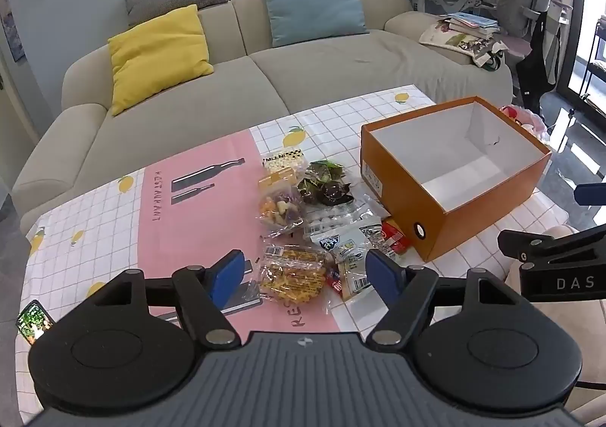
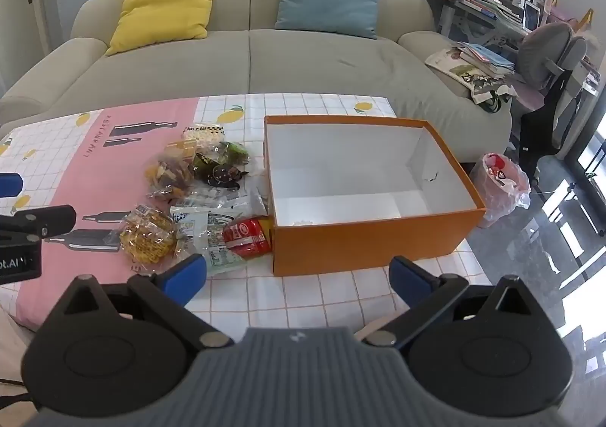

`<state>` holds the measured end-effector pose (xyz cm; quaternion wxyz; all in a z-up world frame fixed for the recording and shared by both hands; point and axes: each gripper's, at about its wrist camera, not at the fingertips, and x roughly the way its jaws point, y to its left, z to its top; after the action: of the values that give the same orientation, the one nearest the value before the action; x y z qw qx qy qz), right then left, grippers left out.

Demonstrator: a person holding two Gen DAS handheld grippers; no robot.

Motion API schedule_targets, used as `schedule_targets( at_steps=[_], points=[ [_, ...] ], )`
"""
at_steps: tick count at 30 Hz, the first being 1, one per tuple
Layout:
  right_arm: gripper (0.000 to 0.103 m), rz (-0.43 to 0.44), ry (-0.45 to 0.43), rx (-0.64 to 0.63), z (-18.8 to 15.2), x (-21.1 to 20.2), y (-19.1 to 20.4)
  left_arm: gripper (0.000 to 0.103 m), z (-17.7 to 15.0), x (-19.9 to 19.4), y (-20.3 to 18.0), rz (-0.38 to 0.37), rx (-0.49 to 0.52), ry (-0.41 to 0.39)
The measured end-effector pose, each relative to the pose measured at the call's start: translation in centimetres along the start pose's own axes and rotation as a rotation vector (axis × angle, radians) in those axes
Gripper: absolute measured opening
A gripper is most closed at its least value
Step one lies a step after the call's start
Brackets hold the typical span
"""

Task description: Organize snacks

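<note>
Several snacks (image 1: 303, 222) lie heaped mid-frame on the desk (image 1: 113, 222), just left of the empty box (image 1: 454, 169). Both your grippers, left (image 1: 305, 275) and right (image 2: 297, 275), gape with nothing held. Packets look light, crinkly, slippery; pinch a sealed edge.

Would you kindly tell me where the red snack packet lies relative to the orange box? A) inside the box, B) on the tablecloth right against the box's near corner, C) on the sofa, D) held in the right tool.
B: the red snack packet lies on the tablecloth against the corner of the orange box, whose white interior looks empty, and both tools are open.
</note>
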<state>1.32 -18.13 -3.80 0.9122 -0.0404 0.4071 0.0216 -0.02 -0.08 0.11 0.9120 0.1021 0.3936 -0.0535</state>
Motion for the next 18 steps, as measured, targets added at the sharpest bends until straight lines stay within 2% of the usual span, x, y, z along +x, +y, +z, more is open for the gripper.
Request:
schedule_targets(
  at_steps=[5,18],
  points=[
    [0.100,-0.003,-0.010,-0.017,-0.12,-0.24,0.09,0.084,0.34,-0.09,0.08,-0.021,-0.018,0.013],
    [0.100,-0.009,0.003,-0.003,0.07,-0.02,0.24,0.083,-0.16,0.10,0.03,-0.021,-0.021,0.004]
  ],
)
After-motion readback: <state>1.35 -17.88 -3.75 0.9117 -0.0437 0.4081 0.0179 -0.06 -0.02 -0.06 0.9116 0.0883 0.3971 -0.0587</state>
